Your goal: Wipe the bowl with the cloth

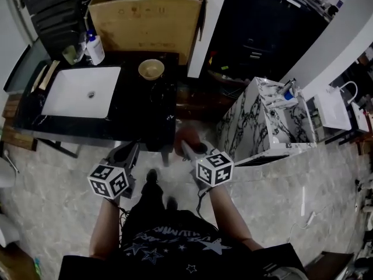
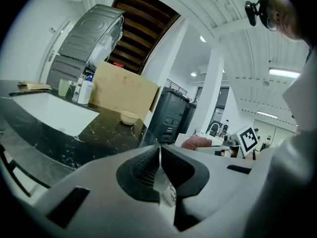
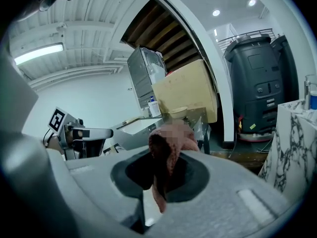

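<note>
**Cloth (image 3: pixel 167 148) in right jaws, bowl (image 1: pixel 151 69) at table's (image 1: pixel 145 118) far edge**

On the left gripper (image 2: pixel 159 155) the jaws are pressed together, empty. The right gripper (image 3: pixel 166 168) clamps the pinkish cloth, which bunches above its jaws. Both hang short of the black table's near edge. The beige bowl stands by the far edge, right of the white sink (image 1: pixel 81 92), before a cardboard box (image 1: pixel 145 23).

Readable text: nothing legible right now | cube (image 1: pixel 108 180) on left tool (image 1: pixel 132 150): square black-and-white code patterns, no letters | cube (image 1: pixel 214 168) on right tool (image 1: pixel 185 146): same | shirt (image 1: pixel 169 235): pale lettering, too blurred | cardboard box (image 1: pixel 145 22): faint marks, illegible | bottle (image 1: pixel 95 48) label: too small
</note>
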`<action>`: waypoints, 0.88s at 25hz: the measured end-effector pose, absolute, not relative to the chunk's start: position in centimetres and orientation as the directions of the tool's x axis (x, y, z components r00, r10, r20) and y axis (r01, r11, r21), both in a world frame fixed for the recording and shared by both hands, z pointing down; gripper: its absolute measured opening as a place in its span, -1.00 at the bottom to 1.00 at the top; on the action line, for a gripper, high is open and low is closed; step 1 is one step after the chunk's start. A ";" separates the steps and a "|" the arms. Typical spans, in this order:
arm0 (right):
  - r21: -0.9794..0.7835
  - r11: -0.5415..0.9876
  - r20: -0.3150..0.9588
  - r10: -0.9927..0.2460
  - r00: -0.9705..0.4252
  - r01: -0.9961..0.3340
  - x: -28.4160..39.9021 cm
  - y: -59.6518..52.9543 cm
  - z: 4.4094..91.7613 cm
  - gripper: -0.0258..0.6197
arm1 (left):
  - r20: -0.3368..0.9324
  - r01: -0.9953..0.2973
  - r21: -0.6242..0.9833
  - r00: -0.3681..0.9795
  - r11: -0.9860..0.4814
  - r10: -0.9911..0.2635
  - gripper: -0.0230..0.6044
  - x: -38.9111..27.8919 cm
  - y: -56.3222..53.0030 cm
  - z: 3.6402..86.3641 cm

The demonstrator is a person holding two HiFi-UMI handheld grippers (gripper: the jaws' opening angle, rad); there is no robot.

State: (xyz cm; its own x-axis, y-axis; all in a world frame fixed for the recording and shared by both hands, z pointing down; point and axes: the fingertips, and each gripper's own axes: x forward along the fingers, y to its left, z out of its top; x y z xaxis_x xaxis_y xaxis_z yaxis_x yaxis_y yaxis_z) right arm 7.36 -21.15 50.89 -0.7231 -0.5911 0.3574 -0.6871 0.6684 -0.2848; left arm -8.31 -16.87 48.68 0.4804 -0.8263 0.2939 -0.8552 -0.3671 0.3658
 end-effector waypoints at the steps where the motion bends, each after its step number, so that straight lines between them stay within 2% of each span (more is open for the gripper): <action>1: -0.280 0.665 0.361 -0.595 -0.718 -0.692 7.3 -21.8 50.8 -0.77 | 0.292 -0.854 0.371 0.481 -0.365 -0.827 -0.87 -8.7 -18.0 48.6; 7: -0.265 0.618 0.349 -0.654 -0.671 -0.740 7.3 -27.6 49.7 -0.77 | 0.305 -0.873 0.324 0.460 -0.364 -0.834 -0.86 -10.5 -25.8 47.6; 18: -0.249 0.586 0.333 -0.696 -0.636 -0.771 4.0 -38.0 48.5 -0.77 | 0.337 -0.834 0.400 0.520 -0.381 -0.785 -0.85 -13.6 -36.5 48.5; 20: -0.248 0.581 0.335 -0.700 -0.631 -0.775 3.4 -39.3 48.5 -0.77 | 0.343 -0.817 0.425 0.544 -0.390 -0.766 -0.64 -13.9 -37.8 48.7; 22: -0.247 0.574 0.338 -0.704 -0.625 -0.781 2.8 -40.4 48.6 -0.77 | 0.344 -0.794 0.455 0.573 -0.402 -0.744 -0.52 -14.1 -39.0 48.9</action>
